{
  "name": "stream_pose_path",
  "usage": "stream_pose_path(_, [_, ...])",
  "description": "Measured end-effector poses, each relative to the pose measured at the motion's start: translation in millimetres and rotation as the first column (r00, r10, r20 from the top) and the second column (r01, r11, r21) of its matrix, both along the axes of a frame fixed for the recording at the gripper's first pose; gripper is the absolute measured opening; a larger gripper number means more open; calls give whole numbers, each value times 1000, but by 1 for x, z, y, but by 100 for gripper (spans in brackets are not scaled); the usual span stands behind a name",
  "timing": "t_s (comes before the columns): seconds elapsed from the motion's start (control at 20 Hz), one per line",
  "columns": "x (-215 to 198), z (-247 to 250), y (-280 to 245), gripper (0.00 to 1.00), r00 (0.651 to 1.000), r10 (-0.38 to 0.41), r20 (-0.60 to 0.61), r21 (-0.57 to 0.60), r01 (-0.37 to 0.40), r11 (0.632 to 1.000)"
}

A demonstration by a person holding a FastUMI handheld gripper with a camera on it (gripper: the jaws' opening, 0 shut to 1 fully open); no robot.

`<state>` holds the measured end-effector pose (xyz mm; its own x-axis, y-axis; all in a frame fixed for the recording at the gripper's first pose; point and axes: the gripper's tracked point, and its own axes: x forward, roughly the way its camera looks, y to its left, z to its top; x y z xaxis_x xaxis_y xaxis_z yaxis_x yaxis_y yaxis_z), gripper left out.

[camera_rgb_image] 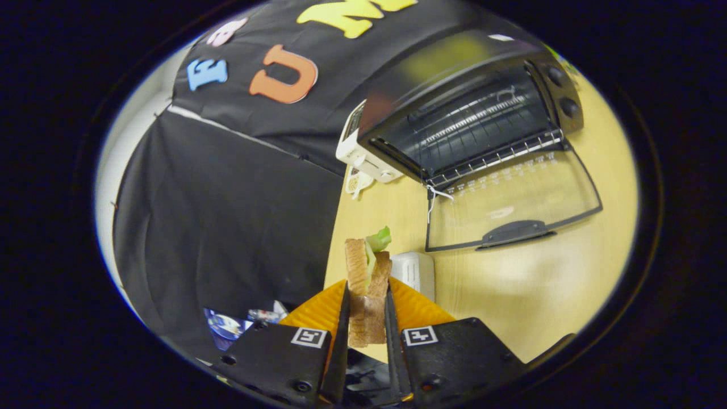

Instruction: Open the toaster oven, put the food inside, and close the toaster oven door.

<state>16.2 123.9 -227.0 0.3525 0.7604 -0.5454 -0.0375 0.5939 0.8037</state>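
Hand-held gripper (367,318) is pinching the brown toast sandwich with green lettuce (367,278) by its flat bread faces. Looks light and squishy, so easy on the squeeze; black toaster oven (454,113) sits open at 1 o'clock.

Gripper (366,318) clamped on a sandwich (366,284), both fingers pressing its bread slices, green leaf poking out the top. Beyond the fingers, at about one o'clock, toaster oven (454,113) on the wooden table (539,295), glass door (511,199) dropped open and lying flat, wire rack (494,156) visible inside. White box (414,272) just behind the sandwich.
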Motion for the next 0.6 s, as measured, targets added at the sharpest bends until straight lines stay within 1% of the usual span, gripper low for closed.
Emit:
stream_pose_path(0.05, [4, -3, -4, 36, 999, -41, -31, 65, 43, 997])
stream_pose_path(0.15, [23, -15, -12, 36, 989, -139, -58, 171, 147, 974])
stream_pose_path(0.2, [32, -23, -16, 36, 984, -171, -43, 193, 176, 965])
stream_pose_path(0.3, [50, -38, -26, 36, 970, -241, 37, 217, 227, 949])
stream_pose_path(0.4, [70, -39, -46, 35, 924, -371, 92, 285, 332, 899])
stream_pose_path(0.45, [77, -40, -55, 36, 897, -432, 97, 313, 384, 868])
stream_pose_path(0.55, [89, -46, -67, 35, 846, -527, 84, 349, 470, 810])
stream_pose_path(0.6, [94, -48, -71, 35, 826, -559, 78, 357, 500, 789])
